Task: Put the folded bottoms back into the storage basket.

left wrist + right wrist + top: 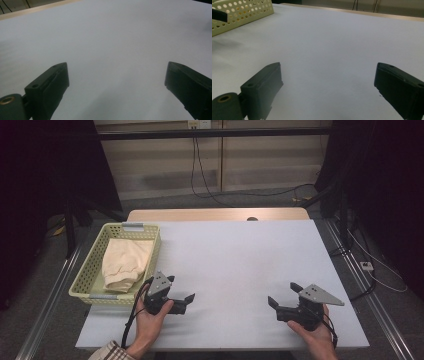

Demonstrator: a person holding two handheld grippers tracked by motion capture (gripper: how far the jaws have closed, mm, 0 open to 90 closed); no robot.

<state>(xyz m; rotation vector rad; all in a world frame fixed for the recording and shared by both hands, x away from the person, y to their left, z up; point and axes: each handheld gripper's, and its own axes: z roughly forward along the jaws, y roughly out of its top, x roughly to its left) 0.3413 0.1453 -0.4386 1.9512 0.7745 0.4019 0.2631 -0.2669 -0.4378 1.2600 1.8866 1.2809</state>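
A pale yellow perforated basket (91, 270) stands at the table's left side, and a folded cream cloth (123, 264) lies inside it. A hand holds my left gripper (181, 288) just right of the basket's near corner, low over the white tabletop (235, 260). It is open with nothing between its jaws, as the left gripper view confirms (116, 75). At the near right, another hand holds my right gripper (283, 293), also open and empty (328, 75), pointing left toward the basket (242, 12).
White tabletop stretches between and beyond the two grippers. A bare wooden strip (215, 214) runs along the table's far edge. Cables and dark stands sit on the floor behind and beside the table.
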